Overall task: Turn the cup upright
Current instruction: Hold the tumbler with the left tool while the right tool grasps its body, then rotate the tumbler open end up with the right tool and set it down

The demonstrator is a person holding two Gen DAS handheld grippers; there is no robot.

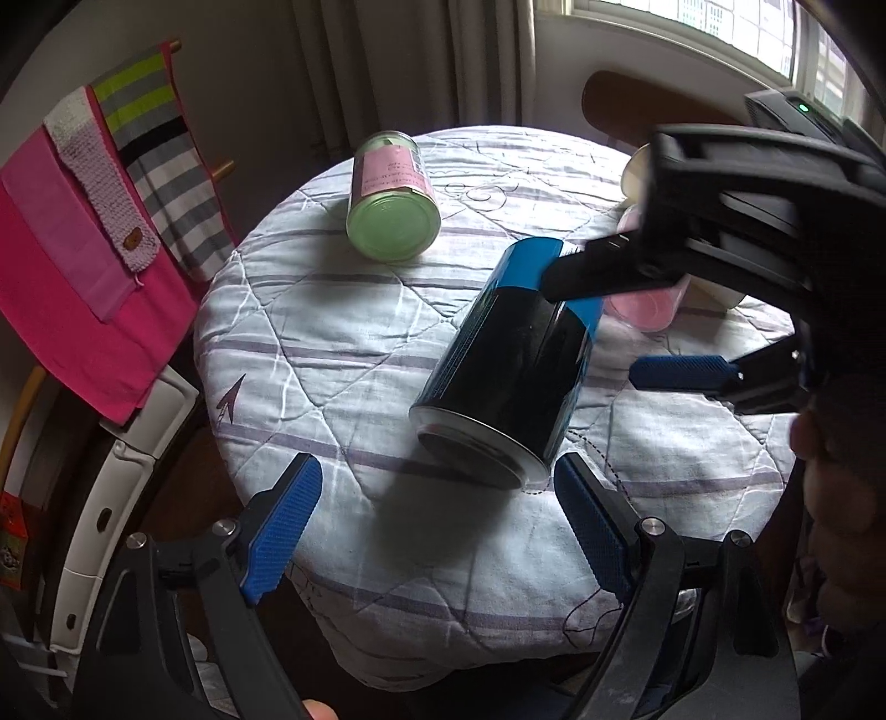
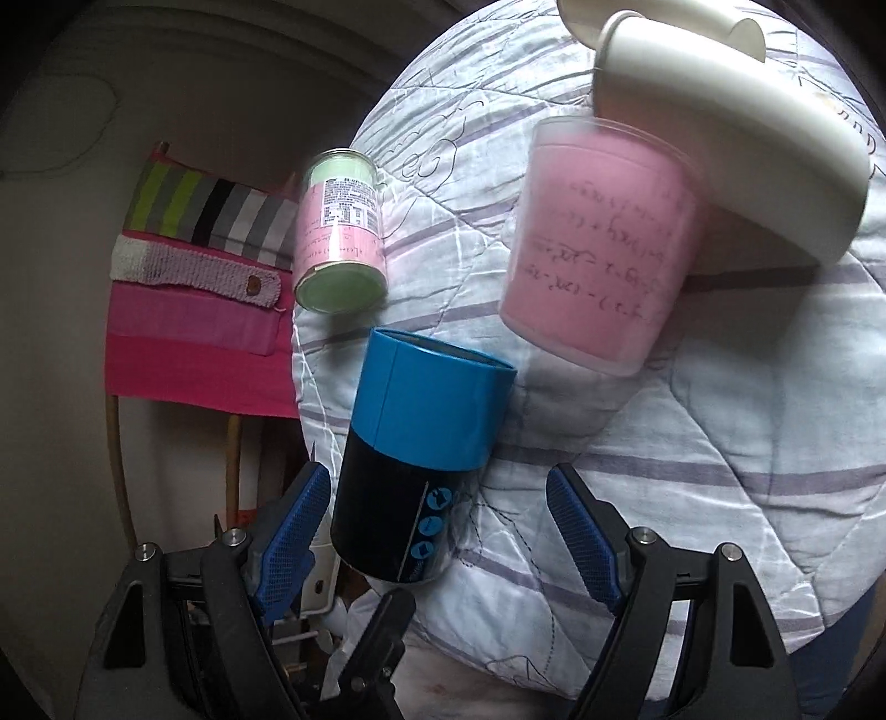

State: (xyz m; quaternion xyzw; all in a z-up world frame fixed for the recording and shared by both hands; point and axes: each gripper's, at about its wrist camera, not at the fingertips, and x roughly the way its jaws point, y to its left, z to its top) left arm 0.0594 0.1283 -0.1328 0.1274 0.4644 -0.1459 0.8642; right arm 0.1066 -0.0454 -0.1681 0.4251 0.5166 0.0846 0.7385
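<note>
A black cup with a blue band lies tilted on its side on the round cloth-covered table, its round end toward the left wrist camera. It also shows in the right wrist view. My left gripper is open, just in front of that near end. My right gripper is open, with its jaws on either side of the cup's black part. In the left wrist view the right gripper reaches in from the right over the blue band.
A green can with a pink label lies on its side at the table's far left. A pink translucent cup and a white container lie at the far right. Pink and striped cloths hang beside the table. A window is behind.
</note>
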